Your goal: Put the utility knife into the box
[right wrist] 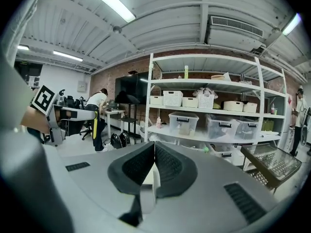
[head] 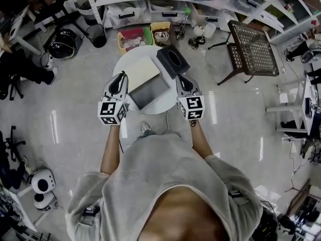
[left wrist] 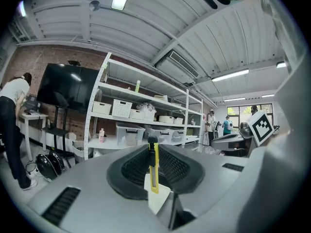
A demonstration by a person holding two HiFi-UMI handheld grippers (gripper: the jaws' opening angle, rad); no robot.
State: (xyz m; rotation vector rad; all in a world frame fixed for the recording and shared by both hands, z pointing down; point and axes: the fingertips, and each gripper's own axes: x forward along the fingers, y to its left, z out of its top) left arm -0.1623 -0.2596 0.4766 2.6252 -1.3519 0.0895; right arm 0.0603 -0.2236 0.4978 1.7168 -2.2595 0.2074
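Workshop, white metal shelving (right wrist: 214,86) behind. Round white table (head: 122,67) before person. Open grey rectangular box (head: 149,93) on it, between grippers. Right gripper (right wrist: 153,155) pinched together, empty. Left gripper (left wrist: 153,155) clamps slim yellow utility knife (left wrist: 154,171), long axis along jaws; box just beside, to its right.

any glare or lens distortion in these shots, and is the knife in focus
Head view: bright glare streaks on the floor. Left gripper view: fisheye with dark corners, yet the utility knife between the jaws is sharp. Right gripper view: fisheye bends the shelving; the light strip blows out.
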